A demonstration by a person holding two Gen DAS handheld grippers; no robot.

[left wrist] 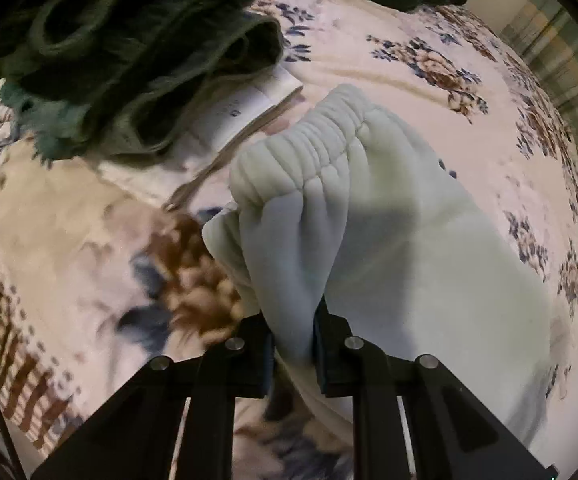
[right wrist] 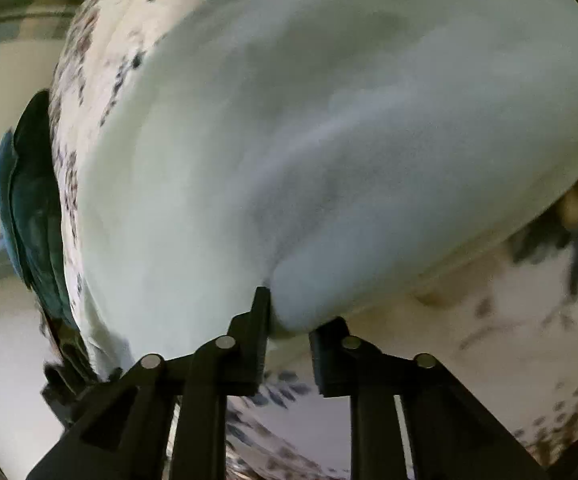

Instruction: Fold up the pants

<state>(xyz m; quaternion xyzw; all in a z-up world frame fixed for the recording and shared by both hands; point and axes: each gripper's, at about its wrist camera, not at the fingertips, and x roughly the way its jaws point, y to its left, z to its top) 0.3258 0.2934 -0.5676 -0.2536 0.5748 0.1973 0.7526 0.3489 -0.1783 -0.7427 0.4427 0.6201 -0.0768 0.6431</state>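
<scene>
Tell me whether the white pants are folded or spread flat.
Neither fully: the white pants are bunched, the waistband lifted off the floral blanket by the left tool.

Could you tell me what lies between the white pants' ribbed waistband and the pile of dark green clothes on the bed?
In the left wrist view, a folded pale garment with a drawstring lies between the waistband and the dark green pile, partly under the pile.

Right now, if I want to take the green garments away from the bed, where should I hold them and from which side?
Probably grip the rolled edge of the dark green garments that faces the white pants, coming from that open side. The folds bulge thick there, easy to pinch, above the bedspread. Both grippers are shut on the pants, so one must release first.
</scene>
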